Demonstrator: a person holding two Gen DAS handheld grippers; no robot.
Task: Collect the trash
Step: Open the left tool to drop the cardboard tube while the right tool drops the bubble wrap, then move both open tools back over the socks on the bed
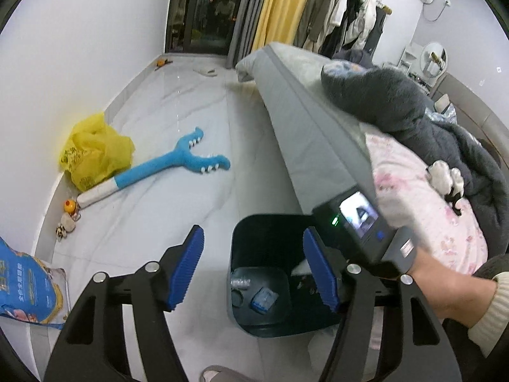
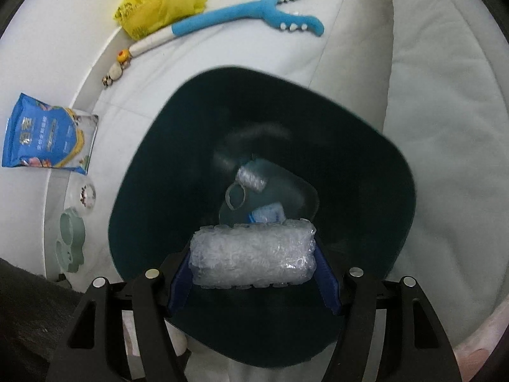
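Observation:
A dark teal trash bin [image 2: 152, 159] stands on the pale floor beside the bed. Directly above its mouth, pointing down, my right gripper [image 2: 253, 254] is shut on a roll of bubble wrap [image 2: 251, 258], whose ends touch both blue pads. Inside the bin lie a smaller bubble wrap roll [image 2: 252, 177], a blue packet [image 2: 267, 215] and clear plastic [image 2: 292, 194]. My left gripper [image 1: 253, 238] hangs open and empty above the floor and the bin [image 1: 241, 242]. In the left wrist view a hand [image 1: 445, 283] holds the right gripper's body [image 1: 359, 222] over the bin.
A yellow plastic bag [image 1: 95, 152], a blue and white plush toy [image 1: 178, 162] and small toys [image 1: 68, 213] lie along the wall. A blue pouch [image 2: 44, 137] and a green dish [image 2: 70, 242] sit at the left. The bed [image 1: 318, 133] with blankets borders the right.

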